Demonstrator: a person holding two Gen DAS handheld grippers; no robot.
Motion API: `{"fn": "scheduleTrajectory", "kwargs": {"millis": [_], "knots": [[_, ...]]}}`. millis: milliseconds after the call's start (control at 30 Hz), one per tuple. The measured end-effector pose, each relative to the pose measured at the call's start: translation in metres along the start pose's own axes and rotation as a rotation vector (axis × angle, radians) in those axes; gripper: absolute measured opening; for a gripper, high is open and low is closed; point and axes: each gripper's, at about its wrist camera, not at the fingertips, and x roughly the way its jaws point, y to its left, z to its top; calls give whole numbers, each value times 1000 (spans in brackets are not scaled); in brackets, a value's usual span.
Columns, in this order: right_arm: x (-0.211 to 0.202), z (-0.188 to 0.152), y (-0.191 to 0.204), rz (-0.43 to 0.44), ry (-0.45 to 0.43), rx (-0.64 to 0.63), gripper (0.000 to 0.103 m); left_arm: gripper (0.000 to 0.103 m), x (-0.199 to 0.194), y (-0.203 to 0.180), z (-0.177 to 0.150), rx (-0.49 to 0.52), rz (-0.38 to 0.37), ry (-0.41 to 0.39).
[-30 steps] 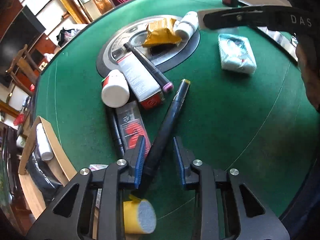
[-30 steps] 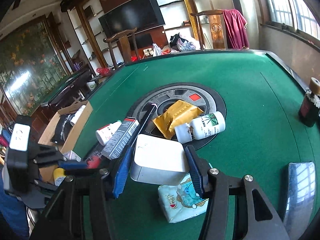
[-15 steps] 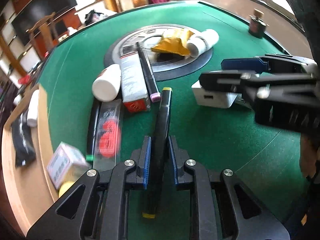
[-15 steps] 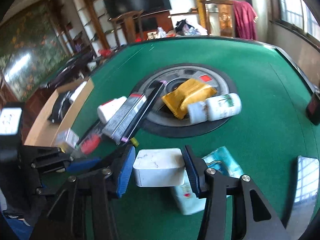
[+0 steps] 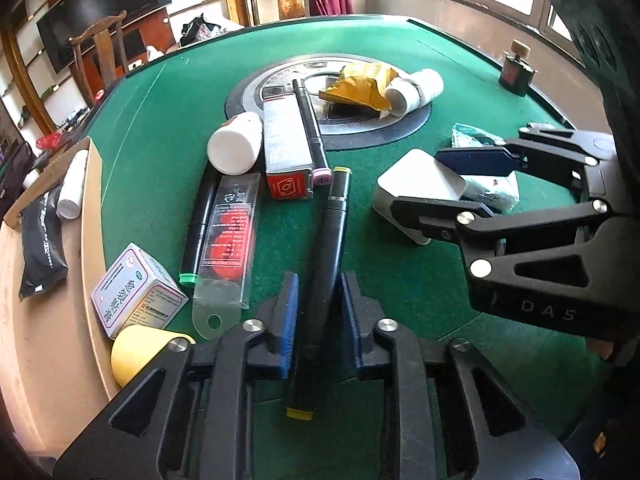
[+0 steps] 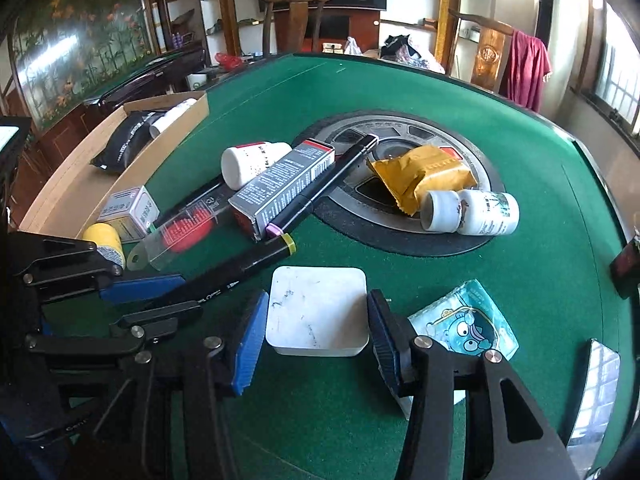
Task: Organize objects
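Lying on the green felt table, the black yellow-capped marker sits between the left gripper's just-loosened jaws, untouched. Only the right wrist view shows gaps beside the white square box inside the unclenched right gripper, and the blue cartoon tissue pack alongside.

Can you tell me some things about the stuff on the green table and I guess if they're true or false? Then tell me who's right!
1. The yellow-capped black marker lies between the fingers of the left hand-held gripper. True.
2. The white square box sits inside the cardboard tray. False: it is on the green table, between the fingers of the right hand-held gripper.
3. The yellow packet lies on the round centre plate. True.
4. The white bottle with the green label stands upright. False: it lies on its side beside the yellow packet.
5. A black pouch is in the cardboard tray. True.
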Motion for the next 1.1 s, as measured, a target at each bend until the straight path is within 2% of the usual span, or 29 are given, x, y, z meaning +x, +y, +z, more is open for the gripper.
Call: {"fn": "scheduleTrajectory", "kwargs": {"millis": [100, 367, 467, 667, 833, 933, 1100], "knots": [[-1, -2, 2, -32, -8, 7, 55, 29, 1, 2, 0, -13, -4, -9], [-2, -4, -10, -2, -50, 98, 55, 29, 0, 1, -1, -1, -2, -26], [-2, 0, -9, -9, -16, 83, 55, 29, 0, 1, -1, 2, 1, -30], [-9, 4, -8, -60, -49, 75, 55, 29, 0, 1, -1, -1, -3, -33], [-1, 5, -9, -70, -24, 74, 57, 29, 1, 0, -1, -1, -3, -36], [3, 4, -5, -107, -14, 55, 57, 29, 1, -1, -1, 1, -2, -37], [3, 2, 2, -141, -14, 23, 50, 29, 1, -1, -1, 5, -1, -41]]}}
